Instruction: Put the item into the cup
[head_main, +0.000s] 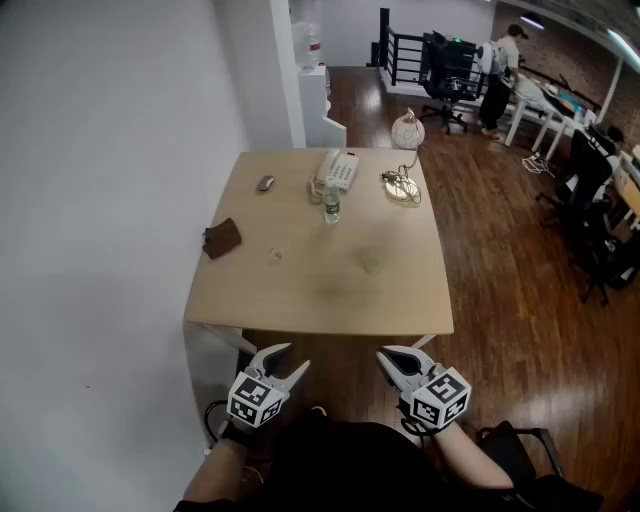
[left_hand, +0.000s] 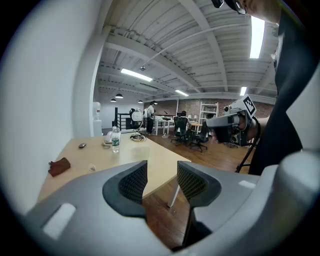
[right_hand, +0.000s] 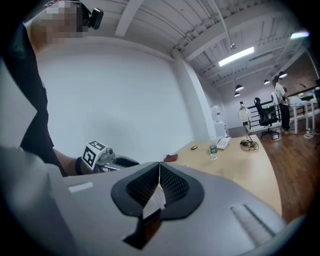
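The left gripper (head_main: 288, 361) has its fingers (left_hand: 131, 182) wide. The right gripper (head_main: 392, 358) is closed. Both are empty. Step up to the tabletop (head_main: 350, 285) first, then reach slowly for the small item (head_main: 276, 253).

A small pale item (head_main: 275, 253) lies on the light wooden worktop (head_main: 380, 290). It sits in the worktop's left half, nearer the left edge than the middle, and roughly midway between the far edge and the near edge. It is whitish and low, with bare wood all round it. It is too small to tell its shape.
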